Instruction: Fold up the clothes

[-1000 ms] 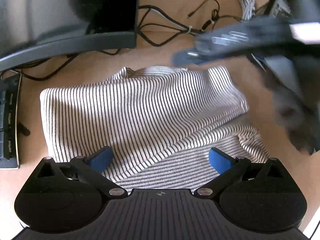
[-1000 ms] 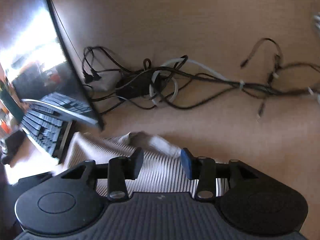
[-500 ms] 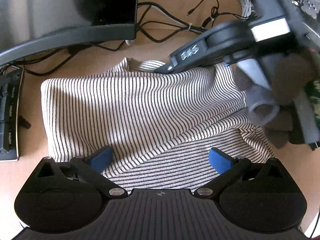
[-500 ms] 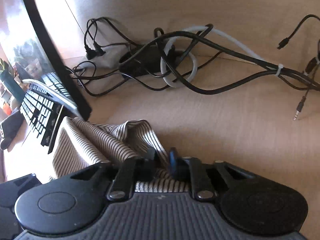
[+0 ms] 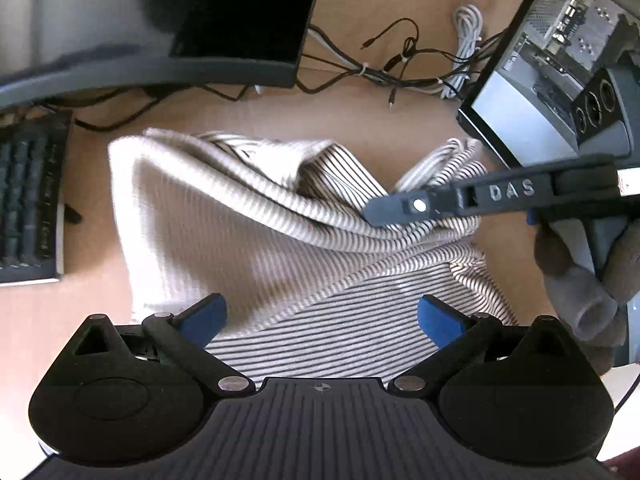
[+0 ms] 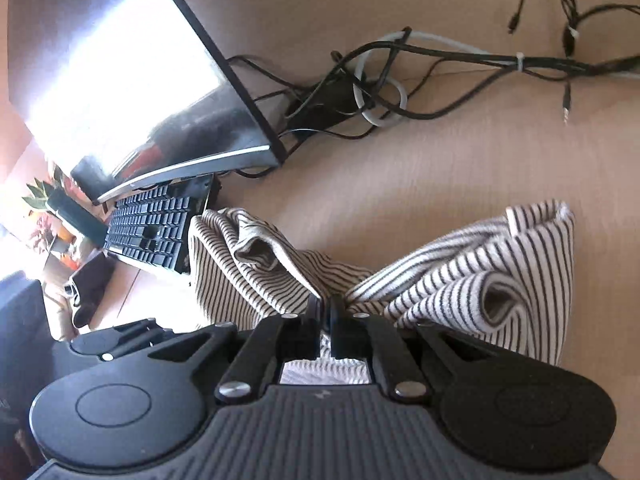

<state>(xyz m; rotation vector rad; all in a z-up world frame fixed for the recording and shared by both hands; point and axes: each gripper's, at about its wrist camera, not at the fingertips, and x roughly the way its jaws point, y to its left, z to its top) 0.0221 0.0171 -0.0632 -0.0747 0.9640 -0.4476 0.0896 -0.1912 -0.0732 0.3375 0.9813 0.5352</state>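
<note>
A striped black-and-white garment [image 5: 240,240] lies bunched on the wooden desk [image 5: 400,128]. My right gripper [image 6: 325,304] is shut on a pinch of the striped garment [image 6: 460,276], and the cloth fans out to both sides of its fingers. In the left wrist view the right gripper [image 5: 374,214] reaches in from the right, held by a gloved hand [image 5: 580,272], with a fold of cloth lifted and pulled toward the near right. My left gripper [image 5: 320,316] stands open just above the garment's near edge, its blue pads [image 5: 204,316] wide apart with nothing between them.
A monitor [image 5: 160,20] stands at the back left, and a black keyboard [image 5: 28,208] lies at the left. A tangle of cables [image 6: 380,84] lies behind the garment. A computer case [image 5: 560,60] stands at the back right.
My right gripper has shut on the garment's far edge and pulled it up and toward the near right, bunching the flat cloth. My left gripper has drawn back a little and stays open.
</note>
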